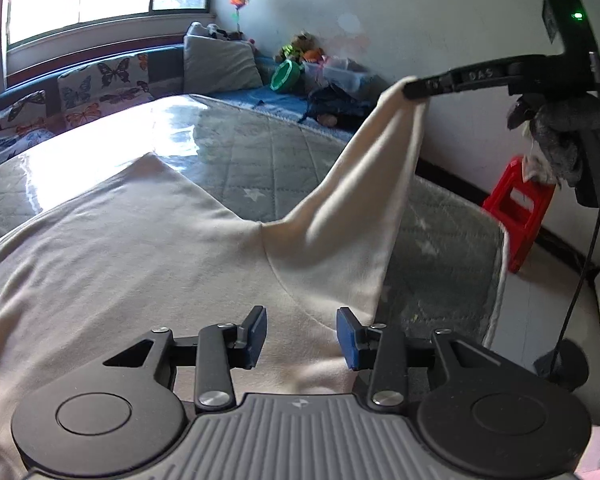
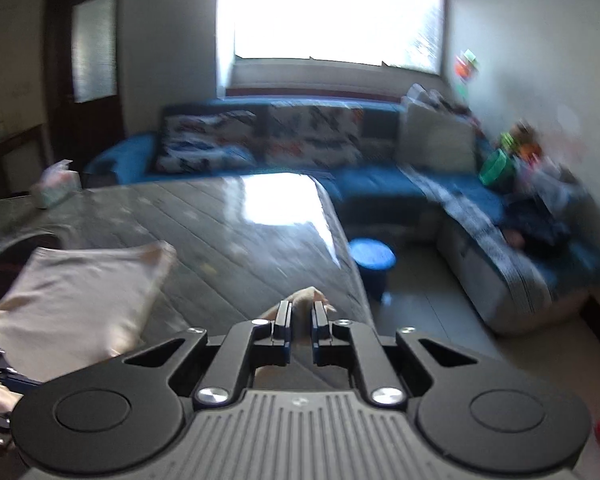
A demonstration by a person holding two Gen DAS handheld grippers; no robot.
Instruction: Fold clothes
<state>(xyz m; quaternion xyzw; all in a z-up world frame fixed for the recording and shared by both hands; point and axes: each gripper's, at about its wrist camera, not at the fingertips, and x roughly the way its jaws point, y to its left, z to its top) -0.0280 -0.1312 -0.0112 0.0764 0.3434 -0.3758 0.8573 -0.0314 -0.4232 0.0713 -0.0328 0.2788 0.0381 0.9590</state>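
A cream shirt [image 1: 132, 248] lies spread on the grey quilted table [image 1: 256, 152]. My left gripper [image 1: 302, 334] is open just above the shirt's near part, with nothing between its blue pads. My right gripper [image 1: 414, 90] is shut on the end of the shirt's sleeve [image 1: 364, 184] and holds it lifted above the table at the right. In the right wrist view the right gripper [image 2: 301, 318] pinches a bit of cream cloth [image 2: 306, 296], and the shirt's body [image 2: 72, 300] shows at the left. That view is blurred.
A blue sofa [image 2: 380, 180] with butterfly cushions [image 1: 104, 80] and toys stands behind the table under the window. A red plastic stool [image 1: 518, 216] stands by the wall right of the table. A blue stool [image 2: 371, 260] stands between table and sofa. A tissue box [image 2: 56, 188] sits at the table's far left.
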